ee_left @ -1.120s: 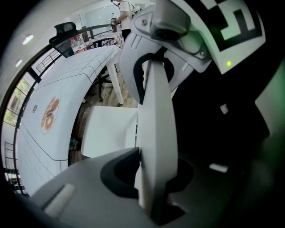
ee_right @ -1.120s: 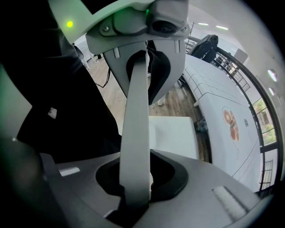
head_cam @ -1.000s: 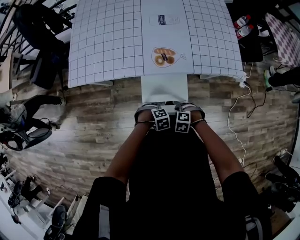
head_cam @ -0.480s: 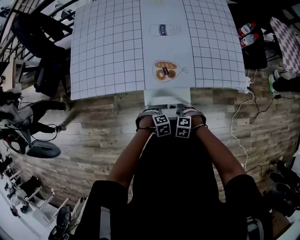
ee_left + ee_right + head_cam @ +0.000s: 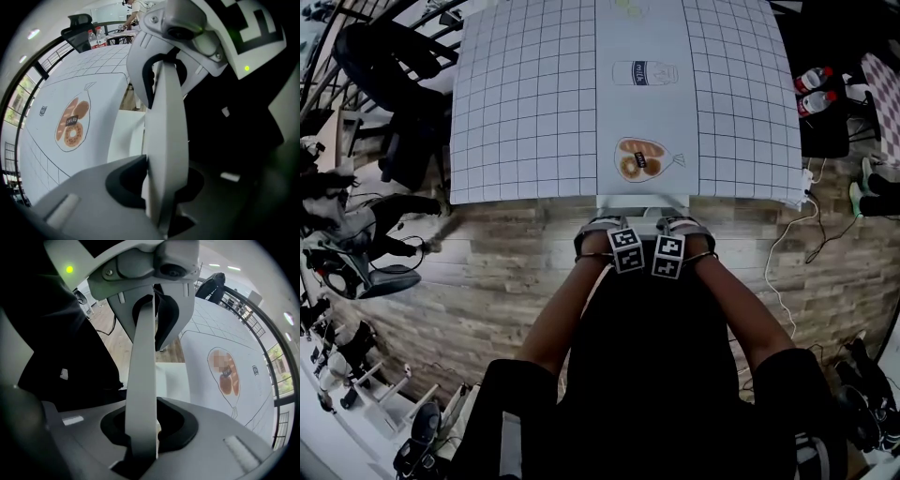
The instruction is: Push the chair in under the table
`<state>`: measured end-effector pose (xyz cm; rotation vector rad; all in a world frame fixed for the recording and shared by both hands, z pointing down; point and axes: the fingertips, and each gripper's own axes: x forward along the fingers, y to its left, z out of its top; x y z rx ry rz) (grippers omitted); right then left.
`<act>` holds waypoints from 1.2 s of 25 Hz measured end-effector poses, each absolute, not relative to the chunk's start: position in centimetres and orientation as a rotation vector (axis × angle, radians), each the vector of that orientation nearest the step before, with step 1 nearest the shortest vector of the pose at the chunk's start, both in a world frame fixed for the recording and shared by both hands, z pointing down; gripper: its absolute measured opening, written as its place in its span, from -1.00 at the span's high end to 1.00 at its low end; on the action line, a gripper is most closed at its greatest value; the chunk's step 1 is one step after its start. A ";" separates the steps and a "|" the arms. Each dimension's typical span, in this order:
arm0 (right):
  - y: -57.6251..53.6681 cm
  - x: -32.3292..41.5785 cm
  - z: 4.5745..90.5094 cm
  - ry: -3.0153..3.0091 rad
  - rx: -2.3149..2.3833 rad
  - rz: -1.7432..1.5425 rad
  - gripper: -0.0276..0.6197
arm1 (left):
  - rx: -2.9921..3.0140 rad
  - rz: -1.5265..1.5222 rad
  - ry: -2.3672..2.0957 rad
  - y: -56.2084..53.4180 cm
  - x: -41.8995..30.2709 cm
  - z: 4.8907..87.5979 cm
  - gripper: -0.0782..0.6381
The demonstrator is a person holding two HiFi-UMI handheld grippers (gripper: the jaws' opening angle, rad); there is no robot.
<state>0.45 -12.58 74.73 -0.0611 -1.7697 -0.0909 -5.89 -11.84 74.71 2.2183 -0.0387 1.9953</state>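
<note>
1. Over the past second the white chair (image 5: 642,199) has slid well under the bench (image 5: 525,103). The broad slab of seat that stood clear of the bench edge is now a thin strip, and both hand-held grippers have come forward with it.
2. The left hand-held gripper (image 5: 602,228) and the right hand-held gripper (image 5: 680,227) sit side by side at the chair's rear, marker cubes almost touching.
3. In the left gripper view, the left hand-held gripper (image 5: 161,140) has its jaws pressed together with nothing between them. The right hand-held gripper (image 5: 143,380) shows the same, only a fine seam dividing its jaws. They appear to be used as pushers, not clamps.
4. Where they bear on the chair is hidden beneath the hands in the head view. Both gripper views show the pale seat (image 5: 125,136) just beyond the jaws, running under the bench edge.
5. On the gridded bench cover, a printed bread bag (image 5: 639,159) lies just past that edge, with a printed milk carton (image 5: 645,73) farther on.
6. Around it are wooden floor (image 5: 487,253), a black office chair (image 5: 384,66) to the left and a white cable (image 5: 783,253) trailing to the right.
7. The step in hand looks like the closing stretch of the push, nearly complete. The next move likely calls for a short, straight, even shove from both sides, stopping before the hands reach the bench edge.
</note>
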 end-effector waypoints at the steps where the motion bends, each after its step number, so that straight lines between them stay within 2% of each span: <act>1: -13.0 0.5 74.7 -1.770 -0.063 -0.093 0.67 | 2.213 1.992 -0.042 -12.2 -5.9 74.7 0.52; 30: -19.3 0.0 74.9 -1.784 -0.062 -0.090 0.68 | 2.172 2.075 -0.151 -18.6 -6.5 75.0 0.53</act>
